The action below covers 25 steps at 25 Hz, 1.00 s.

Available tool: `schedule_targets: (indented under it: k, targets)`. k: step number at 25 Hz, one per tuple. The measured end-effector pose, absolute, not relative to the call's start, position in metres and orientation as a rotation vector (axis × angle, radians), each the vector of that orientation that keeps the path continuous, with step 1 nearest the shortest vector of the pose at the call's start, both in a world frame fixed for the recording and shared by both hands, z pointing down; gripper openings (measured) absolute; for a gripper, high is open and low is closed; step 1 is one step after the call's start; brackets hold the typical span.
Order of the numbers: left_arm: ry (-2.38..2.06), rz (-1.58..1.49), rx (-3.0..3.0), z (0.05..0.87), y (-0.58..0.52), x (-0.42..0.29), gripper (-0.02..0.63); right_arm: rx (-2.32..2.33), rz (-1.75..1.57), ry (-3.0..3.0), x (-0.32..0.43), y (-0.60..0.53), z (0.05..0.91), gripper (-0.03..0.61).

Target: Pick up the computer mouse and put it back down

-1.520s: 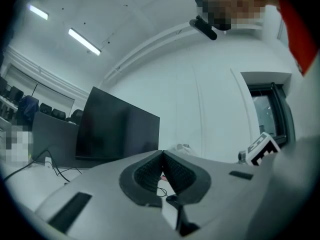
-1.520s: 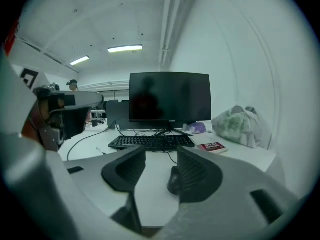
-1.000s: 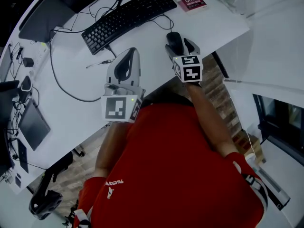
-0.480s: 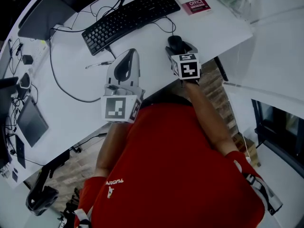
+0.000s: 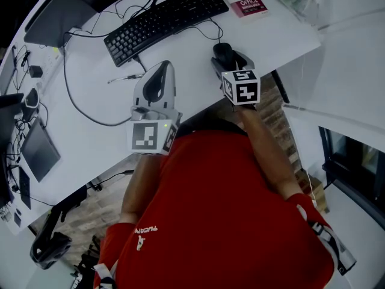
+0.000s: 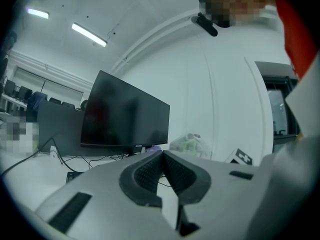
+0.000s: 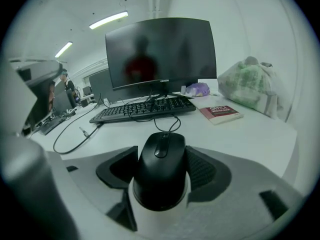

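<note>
The black wired computer mouse rests on the white table close to its near edge. My right gripper points down at it from behind. In the right gripper view its jaws stand on either side of the mouse and are closing, with the pads close to its flanks; I see no firm press. My left gripper hovers level over the table to the left of the mouse. Its pads meet at the tips with nothing between them.
A black keyboard lies beyond the mouse, and a dark monitor stands behind it. A red booklet and a plastic bag sit at the far right. Cables trail across the left side. The table edge runs just under both grippers.
The right gripper has stayed at the mouse with only a slight shift. The left gripper has kept still.
</note>
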<state>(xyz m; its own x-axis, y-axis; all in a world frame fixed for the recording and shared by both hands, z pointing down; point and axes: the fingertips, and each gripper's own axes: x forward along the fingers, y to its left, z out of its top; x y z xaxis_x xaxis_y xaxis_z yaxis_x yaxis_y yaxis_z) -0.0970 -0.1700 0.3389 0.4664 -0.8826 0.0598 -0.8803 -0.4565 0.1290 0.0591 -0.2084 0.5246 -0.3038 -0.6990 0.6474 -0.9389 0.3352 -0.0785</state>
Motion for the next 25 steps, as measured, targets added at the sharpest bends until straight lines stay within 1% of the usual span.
schedule_targets:
  k: [8, 25]
  targets:
    - [-1.585, -0.034, 2.563, 0.33, -0.162, -0.097, 0.009, 1.455, 0.542, -2.268, 0.056, -0.185, 0.449, 0.299]
    - [-1.635, -0.182, 2.628, 0.265, -0.134, -0.095, 0.011, 1.503, 0.331, -2.616, 0.05, -0.131, 0.283, 0.299]
